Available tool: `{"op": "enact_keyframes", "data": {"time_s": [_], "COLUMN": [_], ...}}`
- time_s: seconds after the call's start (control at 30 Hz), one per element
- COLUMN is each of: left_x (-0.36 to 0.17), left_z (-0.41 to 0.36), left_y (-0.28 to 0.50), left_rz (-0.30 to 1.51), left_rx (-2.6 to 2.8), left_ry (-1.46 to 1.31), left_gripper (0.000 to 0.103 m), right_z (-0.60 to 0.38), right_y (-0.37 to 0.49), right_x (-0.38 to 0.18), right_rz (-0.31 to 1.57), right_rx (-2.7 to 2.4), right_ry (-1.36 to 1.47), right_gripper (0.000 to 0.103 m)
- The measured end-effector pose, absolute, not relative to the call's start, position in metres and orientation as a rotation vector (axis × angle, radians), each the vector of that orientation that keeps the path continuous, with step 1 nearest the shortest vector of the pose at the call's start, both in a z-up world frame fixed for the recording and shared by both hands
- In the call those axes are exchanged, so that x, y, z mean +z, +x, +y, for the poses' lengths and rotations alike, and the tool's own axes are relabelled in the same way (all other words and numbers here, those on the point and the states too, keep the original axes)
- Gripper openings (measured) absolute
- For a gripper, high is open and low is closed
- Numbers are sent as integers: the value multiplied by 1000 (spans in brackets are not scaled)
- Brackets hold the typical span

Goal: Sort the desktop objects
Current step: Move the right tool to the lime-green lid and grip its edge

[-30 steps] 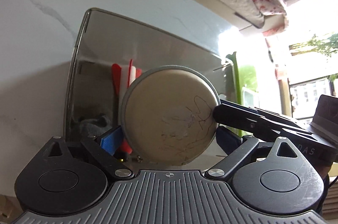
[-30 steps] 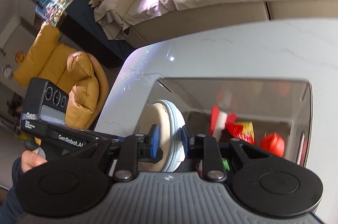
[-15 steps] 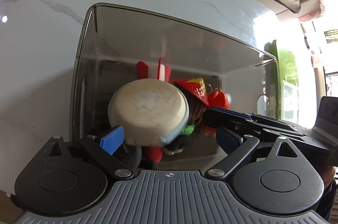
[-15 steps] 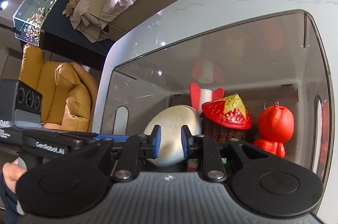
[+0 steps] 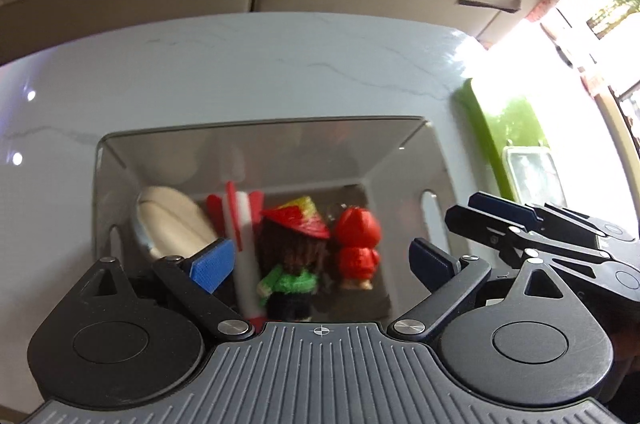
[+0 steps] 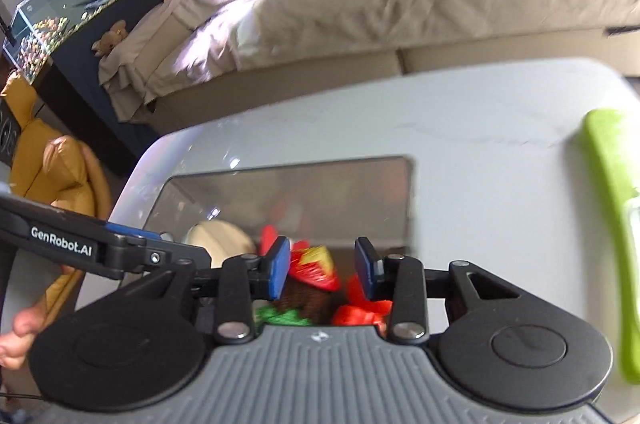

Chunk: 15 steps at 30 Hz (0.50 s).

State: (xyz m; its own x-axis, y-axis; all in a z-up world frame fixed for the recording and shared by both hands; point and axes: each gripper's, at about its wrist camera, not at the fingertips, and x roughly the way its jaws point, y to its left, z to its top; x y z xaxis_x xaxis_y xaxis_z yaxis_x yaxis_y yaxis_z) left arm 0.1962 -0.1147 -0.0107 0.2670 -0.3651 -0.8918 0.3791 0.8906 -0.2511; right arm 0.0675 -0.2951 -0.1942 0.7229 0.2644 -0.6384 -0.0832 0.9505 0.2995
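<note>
Now both tools (image 5: pixel 322 260) (image 6: pixel 324 266) open above bin rim (image 5: pixel 264 122).

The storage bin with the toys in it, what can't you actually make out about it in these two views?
- Left wrist view: the bottom of the bin is hidden by the tongs' body; the feet of the knitted doll are cut off.
- Left wrist view: the round case is partly behind the left tongs.
- Right wrist view: the red figure is blurred and mostly behind the right tongs.
</note>
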Motion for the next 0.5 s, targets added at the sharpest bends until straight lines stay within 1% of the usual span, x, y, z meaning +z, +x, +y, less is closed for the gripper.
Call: {"op": "enact_keyframes", "data": {"time_s": [0.1,0.2,0.23,0.37,0.4,0.43,0.5], "left_x": [-4,-7,-9,-22,-26,-31,-42], "left_z": [-159,-205,-221,-277,-291,-305,-333], "left_y": [184,173,170,156,152,148,139], "left_rz": [1189,1202,1208,1222,1221,1217,1205], "left_rx": [-594,-667,-689,-757,-767,-770,-774], "left_ry": [33,67,78,121,139,165,218], "left_gripper": [98,98,98,99,99,99,100], "right_z": [-322,-350,-361,-416,-435,-449,-479], "right_y": [43,20,11,-34,-48,-61,-90], "right_x": [-190,-194,-196,-214,-222,-228,-248], "right_rz": [707,685,671,570,533,501,432], "right_rx": [159,102,70,-27,-65,-106,-218], "right_ry": [308,332,337,470,521,561,658], "right_gripper": [46,47,53,65,73,79,82]}}
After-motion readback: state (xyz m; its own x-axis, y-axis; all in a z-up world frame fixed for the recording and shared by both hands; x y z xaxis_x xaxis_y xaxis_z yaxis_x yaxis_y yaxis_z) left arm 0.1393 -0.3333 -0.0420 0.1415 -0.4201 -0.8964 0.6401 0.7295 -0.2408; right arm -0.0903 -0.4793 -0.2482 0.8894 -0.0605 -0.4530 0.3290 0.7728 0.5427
